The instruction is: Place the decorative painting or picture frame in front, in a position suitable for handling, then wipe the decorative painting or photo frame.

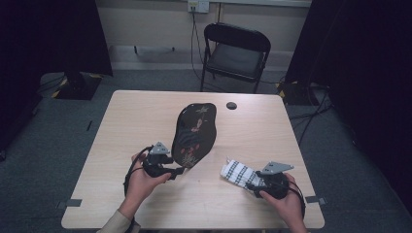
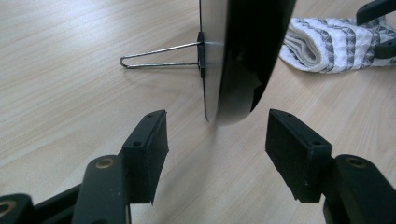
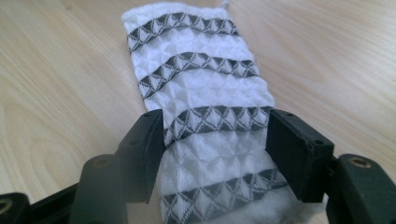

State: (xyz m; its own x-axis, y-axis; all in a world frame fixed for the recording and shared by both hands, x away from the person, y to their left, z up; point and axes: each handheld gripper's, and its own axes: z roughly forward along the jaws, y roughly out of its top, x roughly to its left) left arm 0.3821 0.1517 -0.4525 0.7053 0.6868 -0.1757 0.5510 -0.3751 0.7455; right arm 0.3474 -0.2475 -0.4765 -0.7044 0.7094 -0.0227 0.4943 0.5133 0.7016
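Observation:
A black oval plate [image 1: 194, 133] with a red flower pattern stands tilted on the table, propped from behind by a thin wire stand [image 2: 159, 56]. In the left gripper view its lower edge [image 2: 243, 56] hangs just beyond my left gripper [image 2: 217, 144], whose jaws stand wide apart with nothing between them. In the high view my left gripper [image 1: 179, 171] sits at the plate's near left corner. A folded white cloth [image 3: 201, 79] with grey zigzag bands lies flat at the near right. My right gripper [image 3: 215, 140] has a pad against each long side of it.
The wooden table [image 1: 136, 121] has a small dark round spot [image 1: 231, 105] near its far edge. A black folding chair [image 1: 235, 51] stands behind the table. The cloth [image 2: 327, 44] and the right gripper [image 2: 378, 28] lie just past the plate in the left gripper view.

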